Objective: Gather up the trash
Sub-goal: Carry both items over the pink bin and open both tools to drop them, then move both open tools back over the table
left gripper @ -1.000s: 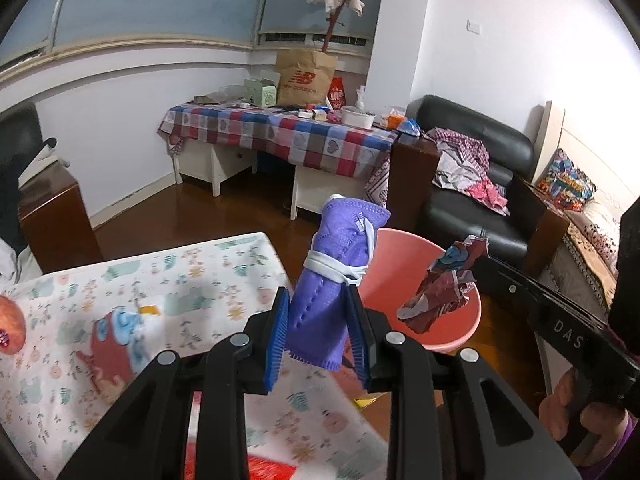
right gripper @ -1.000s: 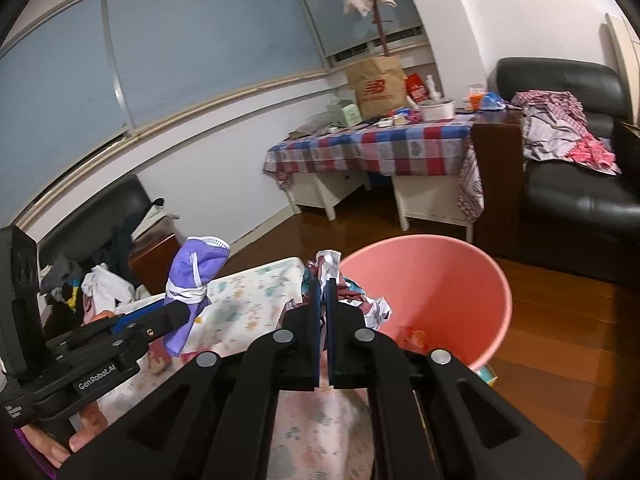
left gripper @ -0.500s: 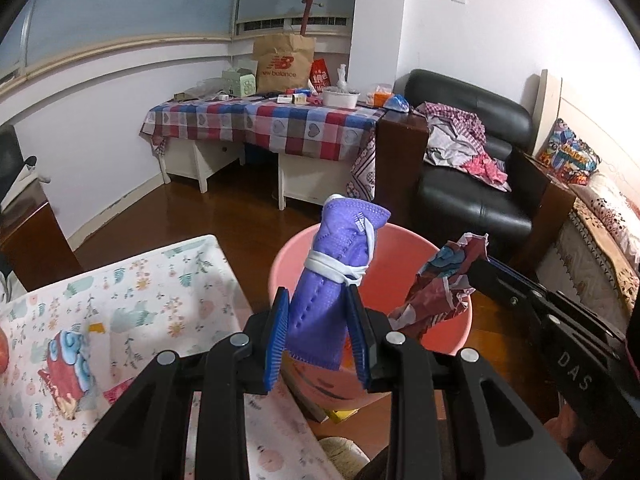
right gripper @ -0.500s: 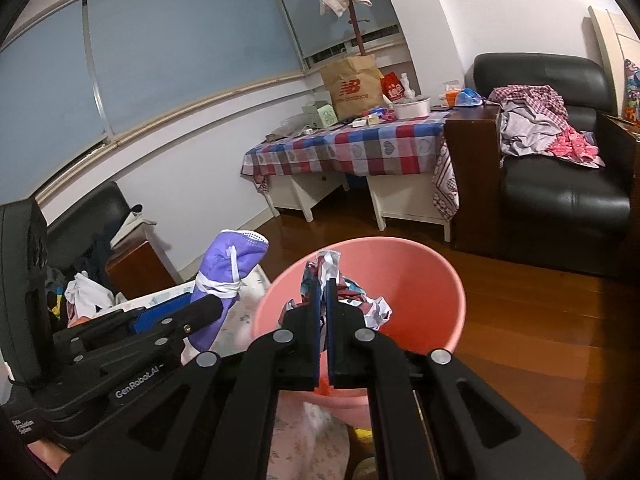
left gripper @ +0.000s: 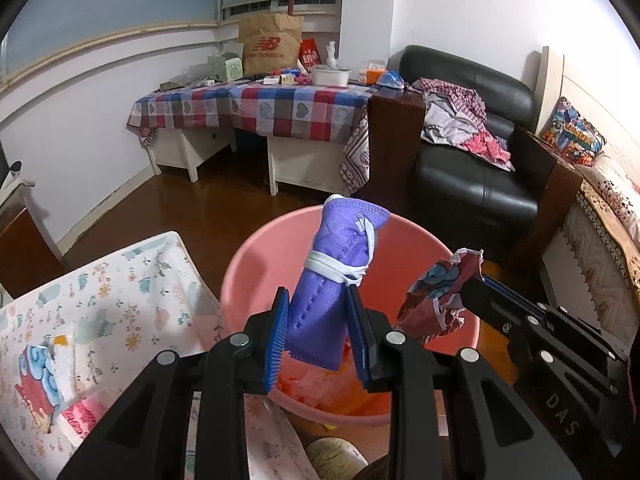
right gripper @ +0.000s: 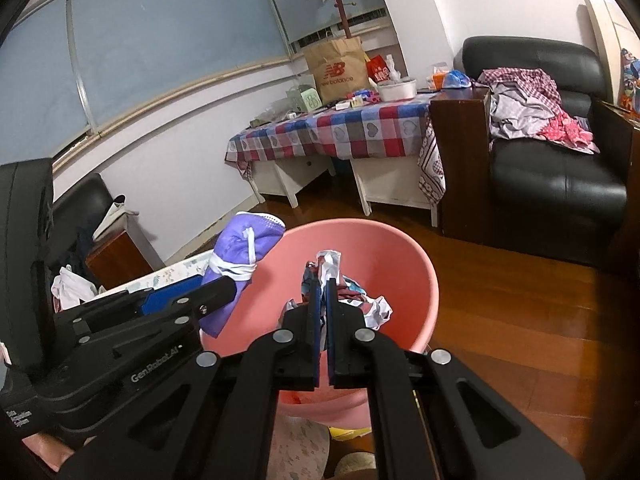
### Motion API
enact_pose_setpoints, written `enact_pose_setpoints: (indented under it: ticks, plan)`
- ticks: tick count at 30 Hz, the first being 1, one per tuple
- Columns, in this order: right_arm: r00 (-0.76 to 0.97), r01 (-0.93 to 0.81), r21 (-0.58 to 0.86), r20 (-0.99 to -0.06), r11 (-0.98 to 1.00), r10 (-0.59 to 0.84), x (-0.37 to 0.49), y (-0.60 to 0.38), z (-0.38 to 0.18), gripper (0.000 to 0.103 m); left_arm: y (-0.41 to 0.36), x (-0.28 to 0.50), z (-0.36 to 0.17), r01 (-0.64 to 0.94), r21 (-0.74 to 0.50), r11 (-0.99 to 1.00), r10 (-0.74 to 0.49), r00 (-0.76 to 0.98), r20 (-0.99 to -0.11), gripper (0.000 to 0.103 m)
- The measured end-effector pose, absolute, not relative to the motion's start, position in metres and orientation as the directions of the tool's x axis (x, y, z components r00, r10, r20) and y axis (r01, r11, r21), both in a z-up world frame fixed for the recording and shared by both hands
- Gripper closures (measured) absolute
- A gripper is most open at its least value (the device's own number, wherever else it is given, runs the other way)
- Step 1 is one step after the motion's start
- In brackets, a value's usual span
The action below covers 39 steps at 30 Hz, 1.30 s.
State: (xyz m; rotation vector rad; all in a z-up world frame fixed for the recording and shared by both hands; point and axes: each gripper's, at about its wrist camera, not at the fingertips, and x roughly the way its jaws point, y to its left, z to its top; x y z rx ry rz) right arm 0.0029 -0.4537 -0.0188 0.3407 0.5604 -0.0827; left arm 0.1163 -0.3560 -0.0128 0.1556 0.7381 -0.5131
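With both pieces of trash held above the pink plastic bin (left gripper: 256, 264), we judge ourselves at the drop step of the collection. Our left gripper (left gripper: 320, 328) pinches a rolled purple face mask (left gripper: 336, 264) bound by its own white ear loop, blue pads pressing its lower half while the top stands up over the bin's mouth. Our right gripper (right gripper: 323, 308) has its jaws pressed almost together on a crumpled printed wrapper (right gripper: 328, 276), also over the opening. What the next move calls for, we think, is simply spreading each pair of jaws while both loads hang inside the rim; the mask sits near the left edge in the right wrist view, so a little more reach inward would be safer. Only the left wrist view shows scraps already lying in the bin's bottom and the floral cloth (left gripper: 120, 300) with a wrapper (left gripper: 40, 376) left on it. Only the right view shows how tightly the wrapper is nipped.
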Motion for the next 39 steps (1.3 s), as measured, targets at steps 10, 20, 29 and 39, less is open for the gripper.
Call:
enact_pose_setpoints:
  ticks: [10,20,29,39]
  plan:
    - [0.822,0.183,0.299,-0.569,0.936,0.021,0.009,-0.460,-0.037,0.100,-0.365,0.134,-0.038,0.490,-0.064,0.869,-0.379,0.576,-0.724,0.075]
    - [0.813,0.177,0.297,-0.581,0.938,0.030,0.012,-0.463,-0.045,0.100,-0.366,0.139,-0.044,0.475,-0.073,0.877,-0.370,0.571,-0.732,0.074]
    - [0.797,0.183,0.289,-0.603,0.940,0.030,0.013,-0.463,-0.048,0.100,-0.363,0.137,-0.045,0.457,-0.087,0.885,-0.364,0.565,-0.740,0.069]
    - [0.810,0.163,0.295,-0.585,0.942,0.043,0.007,-0.460,-0.044,0.073,-0.352,0.133,-0.037,0.438,-0.101,0.893,-0.367,0.582,-0.725,0.055]
